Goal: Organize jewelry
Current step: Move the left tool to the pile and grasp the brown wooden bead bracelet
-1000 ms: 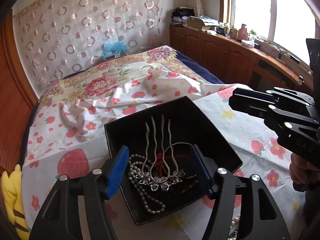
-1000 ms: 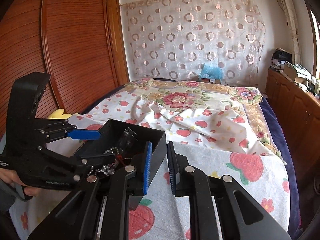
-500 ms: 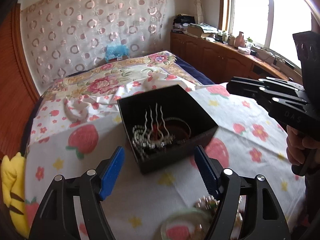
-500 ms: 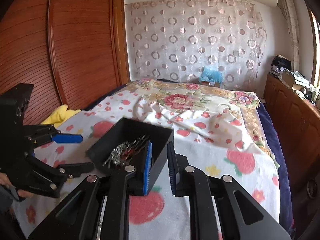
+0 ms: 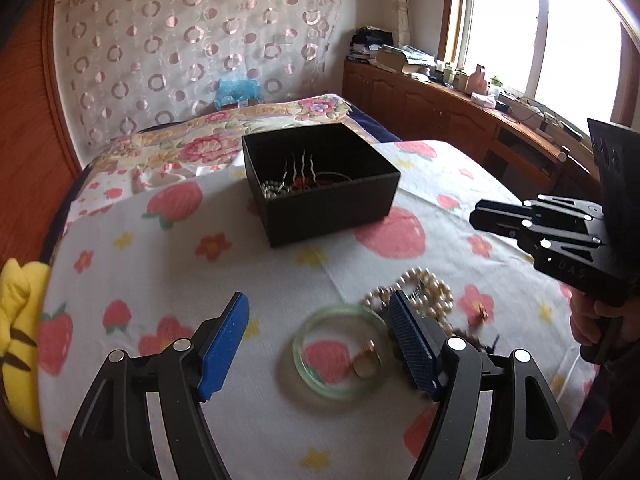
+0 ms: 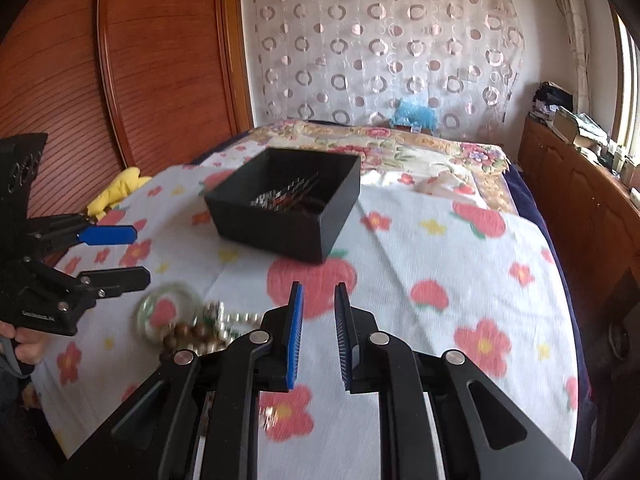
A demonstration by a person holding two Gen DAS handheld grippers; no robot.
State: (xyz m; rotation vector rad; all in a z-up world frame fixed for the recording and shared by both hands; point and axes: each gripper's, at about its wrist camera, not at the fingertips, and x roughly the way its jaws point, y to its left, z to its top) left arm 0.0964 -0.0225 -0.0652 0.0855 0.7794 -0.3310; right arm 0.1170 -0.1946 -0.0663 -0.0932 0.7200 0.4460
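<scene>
Where left fingers (image 5: 228, 338) gape, green bangle (image 5: 340, 350) between, untouched.

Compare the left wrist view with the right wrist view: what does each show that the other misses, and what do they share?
Only the left wrist view shows the small gold ring lying inside the green bangle, plus the bright window.

Only the right wrist view shows the brown bead strand clearly, and the wooden wardrobe.

Both show the black box of jewelry on the strawberry sheet, the bangle, the pearl necklace, the yellow plush, the left gripper open and empty, and the right gripper with fingers narrowly apart, empty.
</scene>
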